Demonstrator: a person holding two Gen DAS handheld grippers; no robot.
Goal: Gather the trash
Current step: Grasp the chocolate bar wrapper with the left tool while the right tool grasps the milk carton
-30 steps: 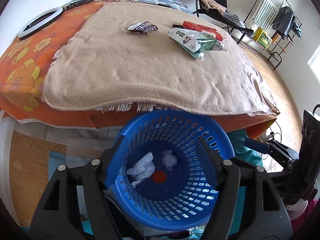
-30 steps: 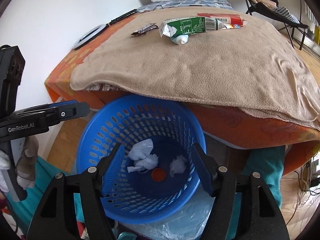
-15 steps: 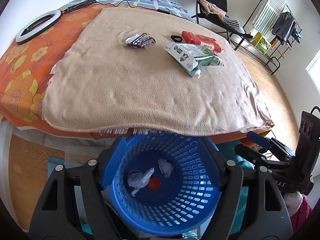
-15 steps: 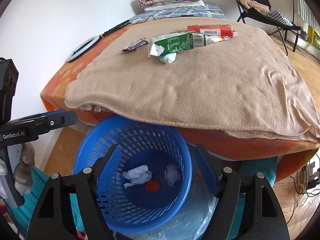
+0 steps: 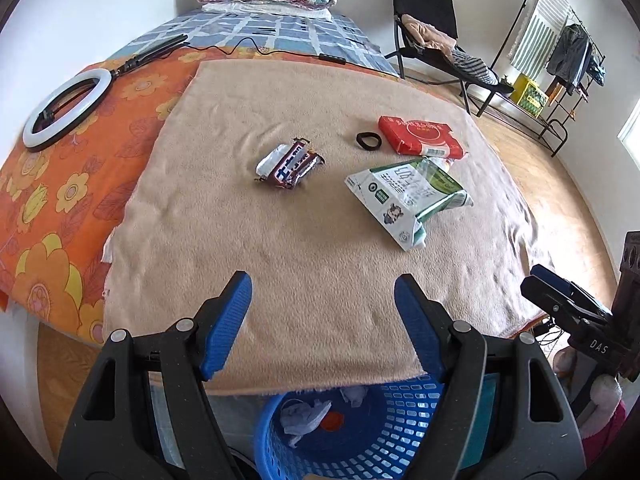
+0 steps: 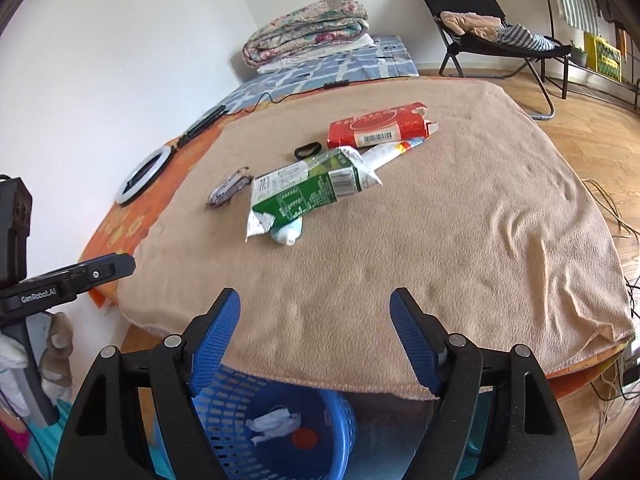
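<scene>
Left gripper (image 5: 323, 277) and right gripper (image 6: 315, 295): fingers spread wide, gripping nothing, over the near edge of the tan blanket (image 5: 328, 264) on the bed. Blue basket (image 5: 372, 436) below the fingers holds crumpled tissue (image 6: 274, 424). Beyond them the milk carton (image 6: 304, 192) lies flat, long axis diagonal, torn end nearest. Candy wrapper (image 5: 289, 163) lies left of it, red box (image 5: 420, 136) farther back. Wood floor, folding chair (image 6: 492, 24) beyond.

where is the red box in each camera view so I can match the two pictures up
Left wrist: red box is upper right of centre on the tan blanket, right of the black ring.
Right wrist: red box is above centre, up-right of that ring.
Shared landmark: the green-and-white carton nearer the camera.
</scene>
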